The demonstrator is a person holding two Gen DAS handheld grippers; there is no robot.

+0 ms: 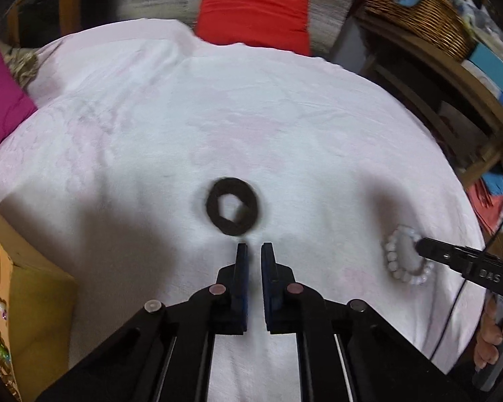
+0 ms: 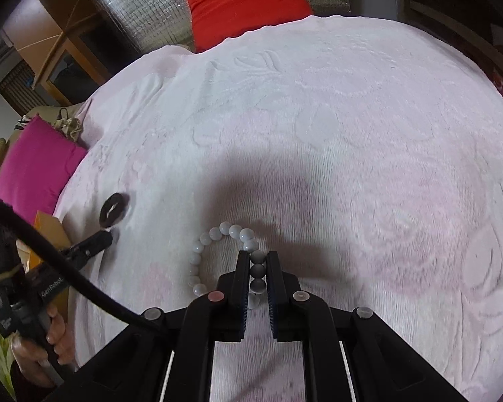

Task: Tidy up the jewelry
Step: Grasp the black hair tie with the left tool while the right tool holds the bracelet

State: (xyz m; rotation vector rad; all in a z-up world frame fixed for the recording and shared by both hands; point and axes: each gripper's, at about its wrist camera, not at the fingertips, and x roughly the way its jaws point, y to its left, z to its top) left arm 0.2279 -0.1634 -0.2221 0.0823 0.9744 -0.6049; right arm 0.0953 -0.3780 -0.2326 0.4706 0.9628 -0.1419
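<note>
Left gripper (image 1: 254, 246) is seen with its jaws drawn together on nothing, just short of the black ring (image 1: 233, 206), which lies flat at twelve o'clock from the tips. That ring is judged soft, light and matte, unlikely to slip; its near rim is best pinched from above. At nine o'clock, an open cardboard box (image 1: 33, 288) with beaded pieces inside is glimpsed at the frame edge, likely the place for sorted items.

Right gripper (image 2: 255, 256) is clamped on the white bead bracelet (image 2: 218, 254), the pads closed across the strand at its right side while the rest of the loop rests on the cloth toward ten o'clock. Smooth round beads are expected to be slippery and the strand limp, so a grip across the string between beads is judged safest.

Everything is laid on a pale pink embossed bedspread (image 2: 369, 154), plush and yielding. A red cushion (image 2: 244, 3) is seen at twelve o'clock, a magenta cushion (image 2: 33, 167) at nine, a wicker basket (image 1: 419, 10) at two.
</note>
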